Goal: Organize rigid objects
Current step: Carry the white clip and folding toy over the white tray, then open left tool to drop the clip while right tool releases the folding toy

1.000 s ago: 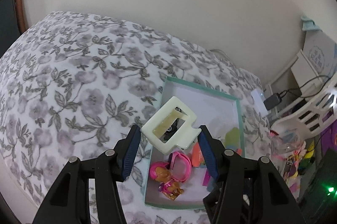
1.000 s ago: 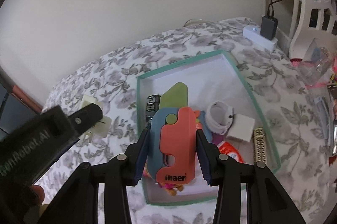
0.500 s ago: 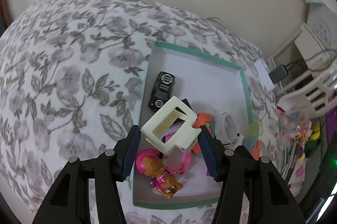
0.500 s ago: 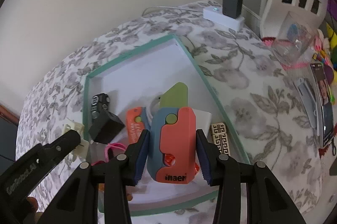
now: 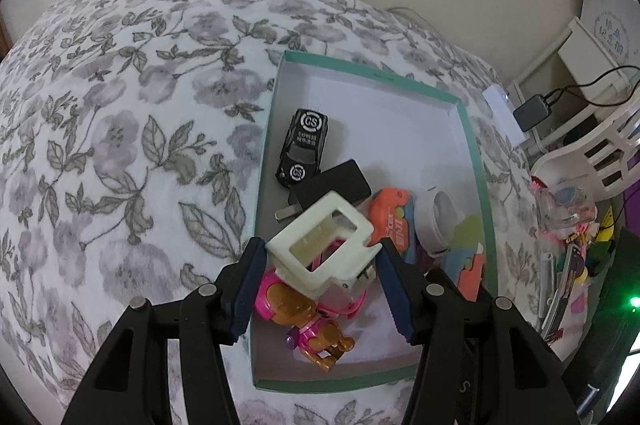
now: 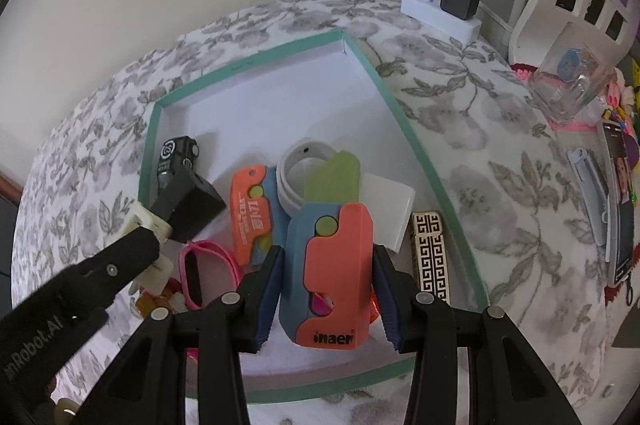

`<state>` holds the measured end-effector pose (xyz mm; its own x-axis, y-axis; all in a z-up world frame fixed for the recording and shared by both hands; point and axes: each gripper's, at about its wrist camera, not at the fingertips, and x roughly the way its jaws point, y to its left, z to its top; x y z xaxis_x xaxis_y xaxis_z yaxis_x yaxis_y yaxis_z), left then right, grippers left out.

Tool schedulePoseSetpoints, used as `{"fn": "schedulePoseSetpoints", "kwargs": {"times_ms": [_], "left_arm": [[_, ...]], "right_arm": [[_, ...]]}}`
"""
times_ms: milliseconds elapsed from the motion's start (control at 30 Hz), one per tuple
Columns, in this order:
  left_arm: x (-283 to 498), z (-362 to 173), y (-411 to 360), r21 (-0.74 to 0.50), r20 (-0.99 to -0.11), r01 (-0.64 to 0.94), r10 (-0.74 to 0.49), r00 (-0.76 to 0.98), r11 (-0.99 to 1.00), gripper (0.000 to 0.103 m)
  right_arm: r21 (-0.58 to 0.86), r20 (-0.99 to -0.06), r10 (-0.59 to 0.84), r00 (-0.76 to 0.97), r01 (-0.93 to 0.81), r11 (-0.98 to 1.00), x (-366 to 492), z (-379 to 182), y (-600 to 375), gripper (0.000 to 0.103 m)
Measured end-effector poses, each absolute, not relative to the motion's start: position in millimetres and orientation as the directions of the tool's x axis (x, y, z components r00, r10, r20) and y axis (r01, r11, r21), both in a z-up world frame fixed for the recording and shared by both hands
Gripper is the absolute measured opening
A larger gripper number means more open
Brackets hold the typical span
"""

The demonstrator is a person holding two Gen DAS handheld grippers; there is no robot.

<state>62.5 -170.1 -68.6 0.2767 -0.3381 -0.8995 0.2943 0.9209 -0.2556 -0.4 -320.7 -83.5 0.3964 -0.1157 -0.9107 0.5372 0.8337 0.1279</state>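
**Ana:** Box [image 5: 476,161] with the teal rim lies on the flowered bed [image 5: 120,145], right under both pairs of tongs. The left tongs [image 5: 322,265] are clamped on a cream plastic frame [image 5: 320,245]; the right tongs [image 6: 326,265] are clamped on an orange and blue folding toy [image 6: 332,265] with a green blade sticking out ahead.

**Ben:** What worries you?

**Ana:** Crowding, I think. Just below the frame sit a pink dog figure [image 5: 308,321] and pink glasses [image 6: 200,273], and just ahead of it a black block [image 5: 332,185] and a black toy car [image 5: 304,145]. If the frame is let go here, it likely lands on top of them and tips or slides.

**Ben:** And the right side?

**Ana:** Beneath and ahead of the held toy lie a second orange toy [image 6: 248,213], a white ring [image 6: 296,177] and a white card [image 6: 388,209]. The blade could catch the ring on the way down.

**Ben:** Anything between the two?

**Ana:** The two pairs of tongs are close, left just beside right; their tips could knock together. The bed is soft too, so a push on the rim may tilt the box.
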Motion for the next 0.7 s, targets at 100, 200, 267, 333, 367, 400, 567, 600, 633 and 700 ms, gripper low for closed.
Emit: {"fn": "schedulePoseSetpoints", "kwargs": {"times_ms": [100, 200, 267, 333, 367, 400, 567, 600, 633, 700], "left_arm": [[62, -73, -171, -0.262, -0.903, 0.298, -0.342, 0.259, 0.918, 0.062], [61, -71, -170, -0.276, -0.897, 0.295, -0.355, 0.262, 0.915, 0.072], [62, -69, -169, -0.28, -0.895, 0.291, -0.359, 0.265, 0.915, 0.074], [63, -66, -167, -0.292, -0.892, 0.284, -0.367, 0.263, 0.913, 0.074], [63, -64, -166, -0.299, -0.889, 0.283, -0.374, 0.264, 0.911, 0.075], [64, -61, -164, -0.306, -0.885, 0.282, -0.381, 0.268, 0.909, 0.075], [64, -41, -157, -0.307, -0.865, 0.285, -0.391, 0.314, 0.908, 0.076], [64, -38, -155, -0.302, -0.863, 0.284, -0.387, 0.324, 0.91, 0.076], [64, -36, -153, -0.293, -0.863, 0.281, -0.38, 0.334, 0.914, 0.076], [65, -32, -149, -0.268, -0.864, 0.267, -0.353, 0.358, 0.926, 0.077]], "right_arm": [[0.122, -0.913, -0.118, 0.39, 0.538, 0.834, -1, -86, -320, 0.047], [0.124, -0.913, -0.117, 0.392, 0.539, 0.833, -1, -85, -320, 0.047], [0.124, -0.91, -0.122, 0.396, 0.54, 0.832, -2, -83, -320, 0.047], [0.127, -0.907, -0.124, 0.403, 0.541, 0.831, -3, -81, -320, 0.047], [0.128, -0.905, -0.126, 0.407, 0.542, 0.831, -3, -79, -320, 0.047], [0.128, -0.901, -0.132, 0.413, 0.544, 0.83, -3, -77, -320, 0.047], [0.139, -0.883, -0.143, 0.447, 0.54, 0.83, -4, -66, -318, 0.056], [0.137, -0.881, -0.146, 0.45, 0.537, 0.832, -4, -64, -317, 0.057], [0.135, -0.88, -0.147, 0.452, 0.534, 0.834, -4, -63, -316, 0.057], [0.13, -0.878, -0.151, 0.454, 0.53, 0.838, -3, -62, -314, 0.057]]}}
